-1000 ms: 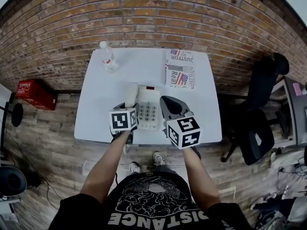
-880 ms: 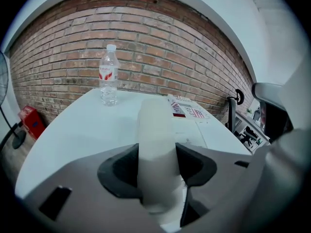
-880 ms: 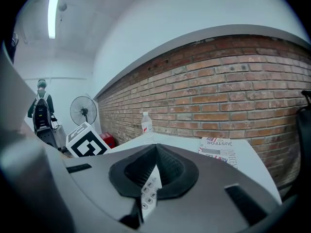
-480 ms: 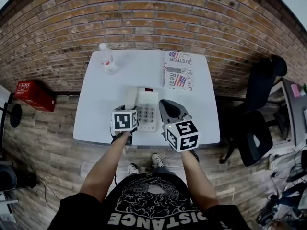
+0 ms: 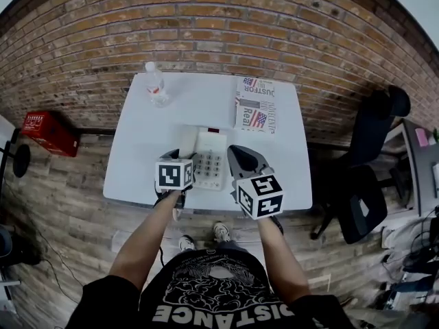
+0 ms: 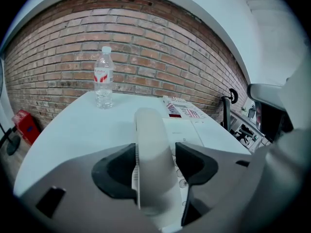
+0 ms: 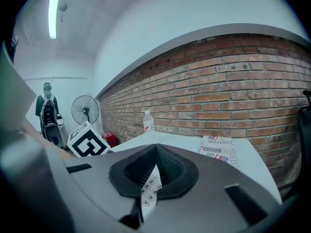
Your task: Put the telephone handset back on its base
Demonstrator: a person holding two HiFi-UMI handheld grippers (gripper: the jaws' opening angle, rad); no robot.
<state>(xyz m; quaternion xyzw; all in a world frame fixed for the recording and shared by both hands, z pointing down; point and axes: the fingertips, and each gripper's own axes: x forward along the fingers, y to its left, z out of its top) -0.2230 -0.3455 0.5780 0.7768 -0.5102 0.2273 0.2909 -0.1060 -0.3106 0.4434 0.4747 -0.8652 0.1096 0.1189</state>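
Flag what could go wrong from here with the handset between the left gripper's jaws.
1. The left gripper is opening with the handset between its jaws; withdrawing early may drag it off the base.
2. The right gripper, shut, hangs close beside the base and could nudge it.

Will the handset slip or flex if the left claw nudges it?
The handset looks like rigid plastic, probably won't flex. Its smooth rounded back may slide between the opening jaws of the left claw. Resting on the base, it likely stays.
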